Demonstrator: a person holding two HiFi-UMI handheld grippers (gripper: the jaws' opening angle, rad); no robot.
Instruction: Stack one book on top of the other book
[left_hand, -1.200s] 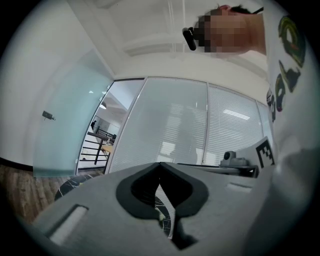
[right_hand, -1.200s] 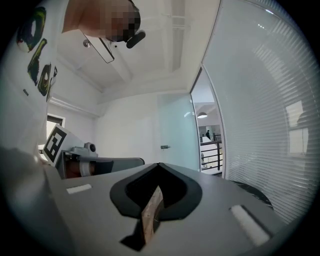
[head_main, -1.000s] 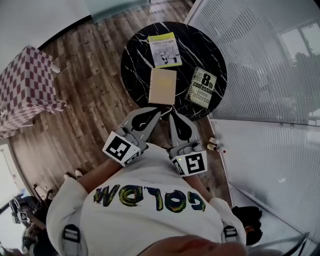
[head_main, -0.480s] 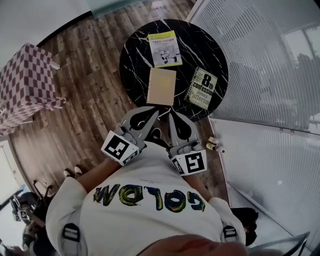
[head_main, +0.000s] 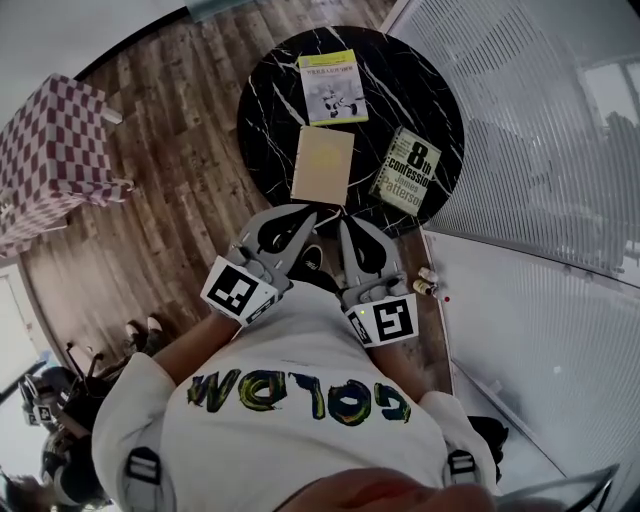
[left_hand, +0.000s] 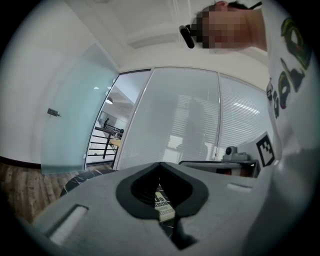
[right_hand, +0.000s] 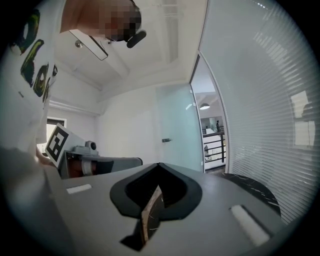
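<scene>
Three books lie on the round black marble table (head_main: 270, 110): a yellow-and-white one (head_main: 331, 87) at the far side, a plain tan one (head_main: 323, 165) in the middle, and a dark "8th confession" paperback (head_main: 408, 171) at the right. My left gripper (head_main: 312, 214) and right gripper (head_main: 343, 223) are side by side just short of the table's near edge, below the tan book, both shut and empty. In the left gripper view the shut jaws (left_hand: 160, 164) frame a strip of the dark paperback (left_hand: 163, 205). In the right gripper view the shut jaws (right_hand: 159, 164) frame the table's edge (right_hand: 150, 217).
A pink-and-white checkered cloth (head_main: 50, 165) covers something at the left. A glass wall with blinds (head_main: 540, 130) runs close along the table's right side. Small bottles (head_main: 424, 284) stand on the wooden floor (head_main: 180, 200) by that wall.
Both grippers have edged forward and slightly down together toward the table's near edge, still shut. The books have not moved.
</scene>
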